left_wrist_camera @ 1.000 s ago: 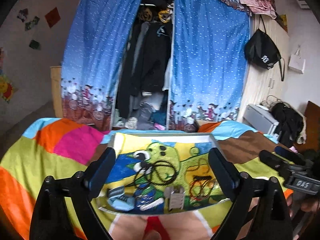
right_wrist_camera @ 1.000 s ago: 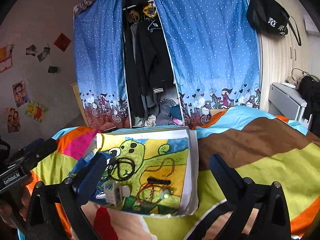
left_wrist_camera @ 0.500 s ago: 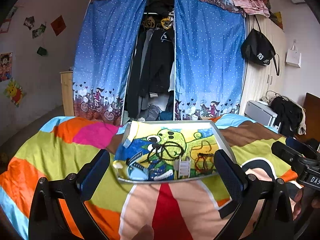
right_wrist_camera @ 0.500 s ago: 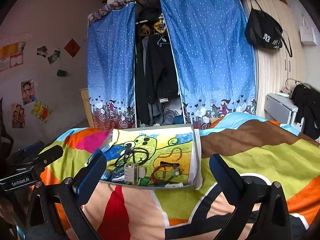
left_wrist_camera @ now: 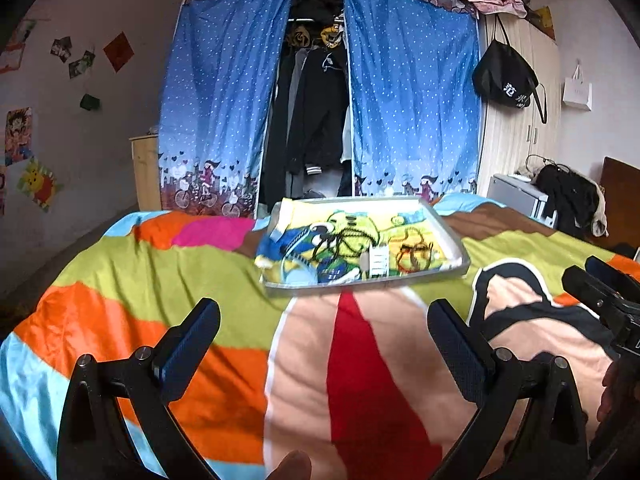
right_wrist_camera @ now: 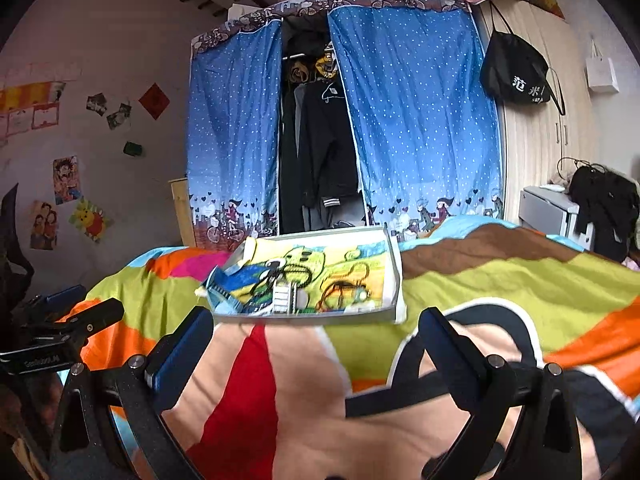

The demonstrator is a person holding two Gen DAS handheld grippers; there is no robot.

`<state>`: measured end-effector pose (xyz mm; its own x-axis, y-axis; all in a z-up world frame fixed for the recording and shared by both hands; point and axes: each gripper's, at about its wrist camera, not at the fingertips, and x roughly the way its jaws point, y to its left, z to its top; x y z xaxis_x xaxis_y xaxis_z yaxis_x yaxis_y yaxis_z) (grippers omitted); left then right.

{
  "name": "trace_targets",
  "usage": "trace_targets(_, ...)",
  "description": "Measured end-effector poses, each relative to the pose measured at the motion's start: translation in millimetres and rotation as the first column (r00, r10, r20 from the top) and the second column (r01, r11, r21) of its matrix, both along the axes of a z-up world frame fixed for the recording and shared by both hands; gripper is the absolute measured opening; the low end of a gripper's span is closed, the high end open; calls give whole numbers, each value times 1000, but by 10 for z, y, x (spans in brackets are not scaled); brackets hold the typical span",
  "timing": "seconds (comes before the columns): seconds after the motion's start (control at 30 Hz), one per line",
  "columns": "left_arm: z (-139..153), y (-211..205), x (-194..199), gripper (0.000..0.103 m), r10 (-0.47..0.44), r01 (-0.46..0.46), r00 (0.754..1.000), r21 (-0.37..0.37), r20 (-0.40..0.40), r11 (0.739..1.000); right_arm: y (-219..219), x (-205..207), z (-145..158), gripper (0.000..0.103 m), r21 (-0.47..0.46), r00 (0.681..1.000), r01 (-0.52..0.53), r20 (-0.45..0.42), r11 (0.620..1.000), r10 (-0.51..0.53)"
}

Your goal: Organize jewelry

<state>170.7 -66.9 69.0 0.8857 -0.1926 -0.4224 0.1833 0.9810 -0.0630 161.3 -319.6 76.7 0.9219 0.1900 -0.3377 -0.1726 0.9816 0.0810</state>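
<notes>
Hovering left gripper (left_wrist_camera: 323, 322), right gripper (right_wrist_camera: 316, 330), both agape

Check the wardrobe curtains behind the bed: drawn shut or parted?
Parted. The two blue curtains hang to either side, leaving a gap where dark hanging clothes show.

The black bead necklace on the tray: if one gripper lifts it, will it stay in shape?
Probably not. The black bead necklace lies in loose loops, so it likely hangs limp. It overlaps neighbouring items on the tray, so it may drag them.
</notes>
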Motion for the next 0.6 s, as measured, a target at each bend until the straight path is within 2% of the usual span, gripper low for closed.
trace_targets(0.3,-417,24,-405,102,78,-78,997,31,13,996,113,-372,-367,103,-37,1000,29,-8,999,-30)
trace_targets(0.47,-583,16,-501,102,81,-81,997,10,-15,997,121,-475,-529,103,-46,999,37,-21,998,-38)
trace_targets(0.6,-618,-24,-506,102,72,-71,997,22,-27,997,92,-516,-622,103,-44,998,39,-39,998,-41)
